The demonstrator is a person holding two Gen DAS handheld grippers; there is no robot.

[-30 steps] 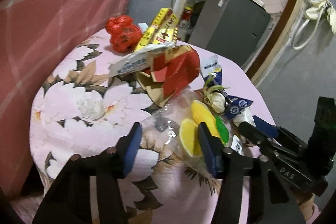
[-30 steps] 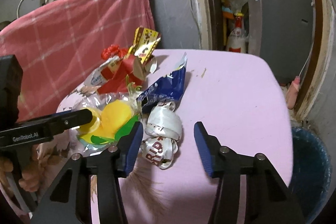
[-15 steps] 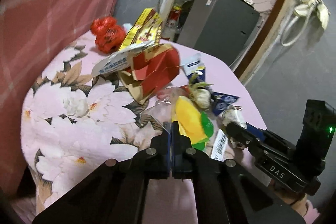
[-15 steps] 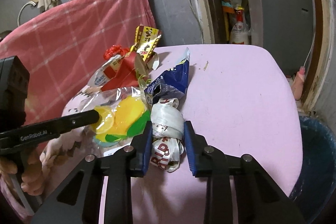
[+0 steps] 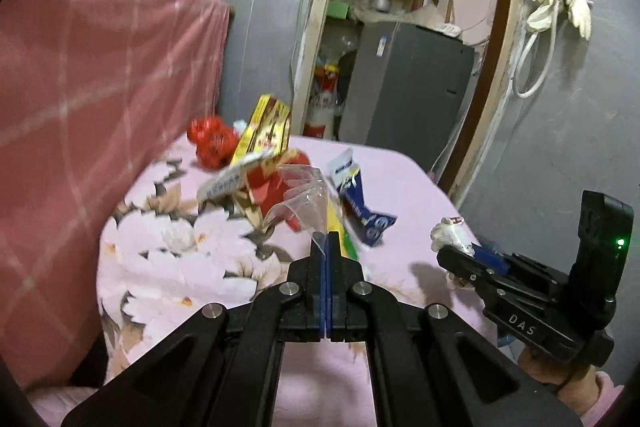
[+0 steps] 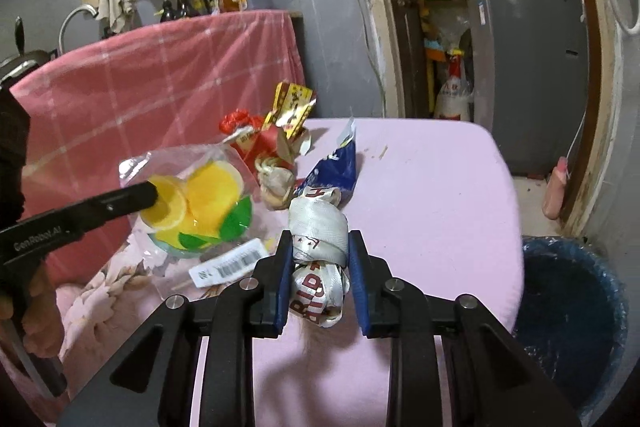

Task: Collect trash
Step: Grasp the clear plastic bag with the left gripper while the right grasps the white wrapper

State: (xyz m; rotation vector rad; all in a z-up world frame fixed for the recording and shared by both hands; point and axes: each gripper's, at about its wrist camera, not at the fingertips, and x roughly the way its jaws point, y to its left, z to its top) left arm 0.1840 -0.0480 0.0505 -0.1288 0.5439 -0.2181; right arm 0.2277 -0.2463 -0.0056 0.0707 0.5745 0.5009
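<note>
My left gripper (image 5: 325, 239) is shut on the edge of a clear plastic bag (image 5: 308, 193) printed with yellow lemon slices. The right wrist view shows that bag (image 6: 200, 203) hanging off the table from the left gripper (image 6: 154, 193). My right gripper (image 6: 319, 241) is shut on a crumpled white wrapper (image 6: 318, 231) with red letters, pads pressed on both its sides. From the left wrist view the right gripper (image 5: 454, 259) holds the white wrapper (image 5: 450, 233) just above the pink cloth.
More trash lies on the pink floral tablecloth (image 5: 160, 259): a red plastic bag (image 5: 210, 143), a gold snack packet (image 5: 266, 129), a red carton (image 5: 266, 183), a blue wrapper (image 6: 336, 173). A dark lined bin (image 6: 568, 311) stands on the floor right of the table. A grey fridge (image 5: 404, 91) is behind.
Both grippers went from open to shut, the left on the lemon bag, the right on the white wrapper. Both then rose, lifting bag and wrapper off the cloth.
</note>
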